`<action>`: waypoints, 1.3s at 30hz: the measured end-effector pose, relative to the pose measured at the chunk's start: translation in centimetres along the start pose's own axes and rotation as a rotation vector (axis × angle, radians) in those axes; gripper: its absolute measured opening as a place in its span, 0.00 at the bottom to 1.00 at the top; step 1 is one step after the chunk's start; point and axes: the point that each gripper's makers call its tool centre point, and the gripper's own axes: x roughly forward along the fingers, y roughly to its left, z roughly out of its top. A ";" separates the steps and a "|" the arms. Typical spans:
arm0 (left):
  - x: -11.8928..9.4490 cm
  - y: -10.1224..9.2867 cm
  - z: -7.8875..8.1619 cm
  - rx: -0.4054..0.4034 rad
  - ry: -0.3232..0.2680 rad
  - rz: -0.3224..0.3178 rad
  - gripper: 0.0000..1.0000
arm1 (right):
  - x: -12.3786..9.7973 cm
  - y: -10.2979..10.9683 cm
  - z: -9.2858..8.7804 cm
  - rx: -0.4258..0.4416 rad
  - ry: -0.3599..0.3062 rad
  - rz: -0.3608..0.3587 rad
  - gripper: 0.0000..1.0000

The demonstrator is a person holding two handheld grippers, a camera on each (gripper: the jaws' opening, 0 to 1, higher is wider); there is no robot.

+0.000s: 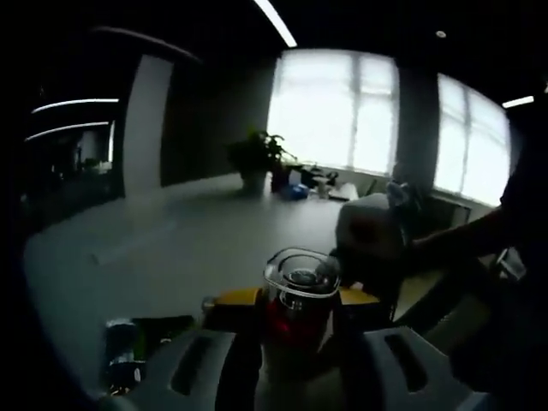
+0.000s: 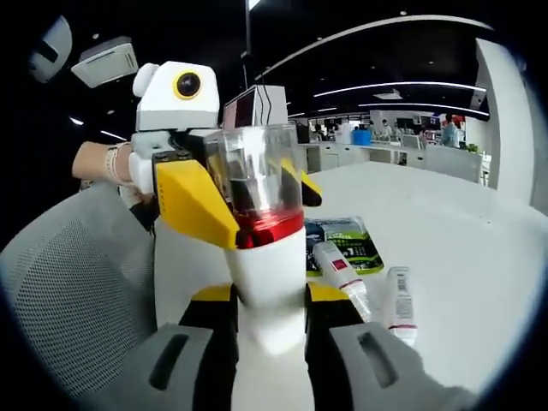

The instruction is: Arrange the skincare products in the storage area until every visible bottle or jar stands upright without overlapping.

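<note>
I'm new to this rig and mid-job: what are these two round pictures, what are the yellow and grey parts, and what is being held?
No robot arm here: a person holds a gripper in each hand, and each carries a fisheye camera looking along its own jaws.

In the right gripper view, the grey and yellow jaws at the bottom are the right gripper, shut on the white body of a bottle. The left gripper comes in from the left and clamps the bottle's clear cap; a hand holds it.

The left gripper view looks down onto the same cap.

On the white table lie two tubes and a green packet, all flat.
</note>
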 end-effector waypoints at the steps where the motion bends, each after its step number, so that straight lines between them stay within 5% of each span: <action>1: 0.0 0.3 0.1 0.006 -0.014 0.020 0.34 | 0.0 0.0 0.0 0.000 0.002 0.001 0.27; 15: -0.2 0.3 -2.2 -0.039 0.009 -0.027 0.30 | 0.0 -0.1 -0.1 -0.001 0.009 0.015 0.27; 39: 0.0 0.0 -2.2 0.002 -0.003 -0.037 0.25 | 0.1 0.0 -0.2 0.010 0.054 0.014 0.33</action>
